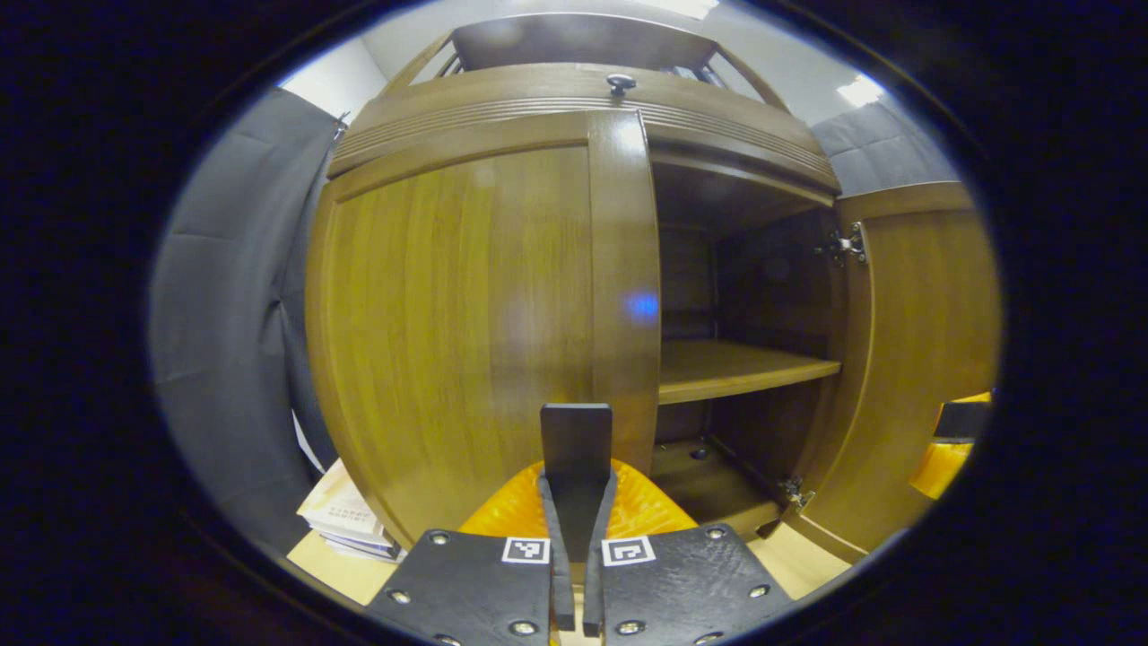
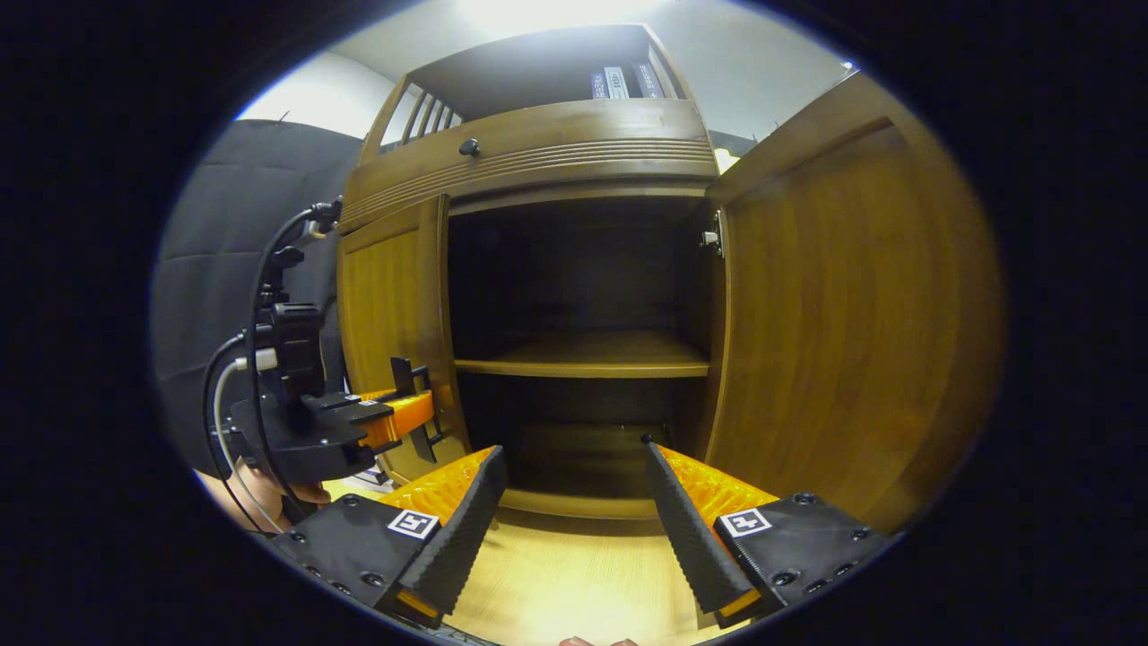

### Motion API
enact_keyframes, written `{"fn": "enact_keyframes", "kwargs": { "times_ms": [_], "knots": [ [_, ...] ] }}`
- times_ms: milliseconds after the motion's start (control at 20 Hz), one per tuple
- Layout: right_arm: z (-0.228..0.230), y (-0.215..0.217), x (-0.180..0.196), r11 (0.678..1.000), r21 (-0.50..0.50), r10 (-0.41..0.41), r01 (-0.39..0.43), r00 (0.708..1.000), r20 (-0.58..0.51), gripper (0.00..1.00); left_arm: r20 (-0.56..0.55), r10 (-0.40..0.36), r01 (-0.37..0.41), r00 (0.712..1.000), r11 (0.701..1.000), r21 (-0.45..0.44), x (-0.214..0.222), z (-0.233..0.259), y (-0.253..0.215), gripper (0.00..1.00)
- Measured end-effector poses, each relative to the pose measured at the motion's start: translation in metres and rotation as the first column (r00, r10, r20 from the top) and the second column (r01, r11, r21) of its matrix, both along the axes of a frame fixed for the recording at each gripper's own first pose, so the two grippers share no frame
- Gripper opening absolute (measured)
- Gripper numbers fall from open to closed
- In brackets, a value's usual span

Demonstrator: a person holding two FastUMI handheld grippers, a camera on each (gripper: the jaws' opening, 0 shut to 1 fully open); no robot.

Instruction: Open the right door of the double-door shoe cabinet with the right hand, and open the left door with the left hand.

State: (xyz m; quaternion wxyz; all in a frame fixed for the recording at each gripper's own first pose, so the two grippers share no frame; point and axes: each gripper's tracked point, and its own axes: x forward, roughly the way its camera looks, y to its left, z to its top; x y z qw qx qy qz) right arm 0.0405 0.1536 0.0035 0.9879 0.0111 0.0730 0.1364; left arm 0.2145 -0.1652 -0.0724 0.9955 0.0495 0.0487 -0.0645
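Observation:
The brown wooden shoe cabinet fills both views. Its right door (image 1: 915, 359) (image 2: 843, 332) is swung wide open, baring a dark inside with a shelf (image 1: 735, 366) (image 2: 583, 359). Its left door (image 1: 457, 332) (image 2: 390, 296) is closed. My left gripper (image 1: 576, 426) is shut, its black tips held together just in front of the left door's inner edge; I cannot see that it holds anything. From the right gripper view, the left gripper (image 2: 408, 404) sits low against that door, held by a hand (image 2: 269, 493). My right gripper (image 2: 574, 475) is open and empty before the open compartment.
A drawer front with a dark knob (image 1: 620, 83) (image 2: 468, 146) runs above the doors. Books (image 2: 619, 82) stand on the top shelf. A stack of books (image 1: 345, 520) lies at the cabinet's lower left. The light wooden floor (image 2: 574, 574) lies below.

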Motion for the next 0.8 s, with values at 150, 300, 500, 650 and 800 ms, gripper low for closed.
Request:
{"fn": "enact_keyframes", "kwargs": {
  "times_ms": [150,300,500,650,800],
  "knots": [
    [-0.002,0.006,-0.014,1.0,0.001,-0.005,0.005,1.0,-0.012,0.94,0.003,-0.002,0.002,1.0,1.0,-0.006,-0.019,0.002,0.008,0.07],
    [-0.003,0.016,-0.03,1.0,-0.004,-0.002,0.002,1.0,-0.015,0.98,0.008,-0.005,0.005,1.0,1.0,-0.007,-0.039,0.003,0.021,0.09],
    [-0.007,0.031,-0.051,1.0,-0.017,0.015,-0.016,1.0,-0.023,0.94,0.016,-0.007,0.008,1.0,1.0,-0.011,-0.064,0.005,0.037,0.05],
    [-0.01,0.043,-0.066,0.999,-0.023,0.029,-0.03,0.999,-0.029,0.94,0.023,-0.004,0.005,1.0,1.0,-0.016,-0.081,0.006,0.051,0.05],
    [-0.011,0.051,-0.082,0.999,-0.024,0.029,-0.03,0.999,-0.033,0.98,0.04,-0.007,0.008,0.999,1.0,-0.024,-0.096,0.009,0.066,0.06]
  ]
}}
